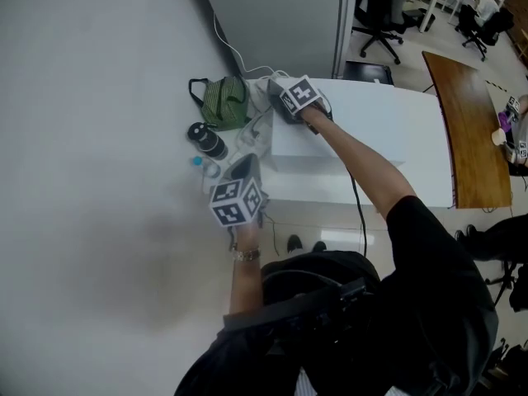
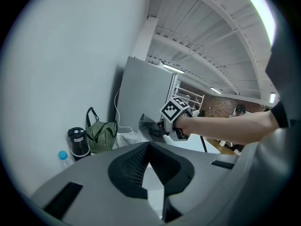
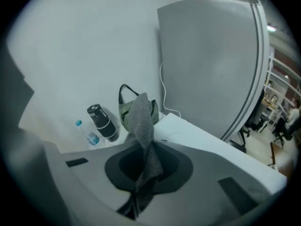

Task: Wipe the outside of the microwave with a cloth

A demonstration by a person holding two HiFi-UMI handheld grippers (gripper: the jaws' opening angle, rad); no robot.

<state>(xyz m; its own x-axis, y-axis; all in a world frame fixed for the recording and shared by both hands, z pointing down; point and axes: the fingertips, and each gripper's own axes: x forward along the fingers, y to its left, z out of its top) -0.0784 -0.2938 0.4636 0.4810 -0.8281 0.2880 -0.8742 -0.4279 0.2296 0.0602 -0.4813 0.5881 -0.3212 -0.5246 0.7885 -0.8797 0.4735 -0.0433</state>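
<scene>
Right gripper (image 3: 143,161): was clamped on the grey cloth (image 3: 141,119), held over the microwave (image 1: 371,139) top's far-left corner.
Left gripper (image 2: 149,147): was closed, empty, near-left corner.

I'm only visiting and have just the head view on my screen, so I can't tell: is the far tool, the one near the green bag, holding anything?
Observer: Yes. Its own camera shows the right gripper shut on a grey cloth, which stands up out of the jaws.
Operator: And the nearer tool, down by the wristwatch?
Observer: The left gripper has its jaws together with nothing between them. In the left gripper view it faces the other tool.
</scene>
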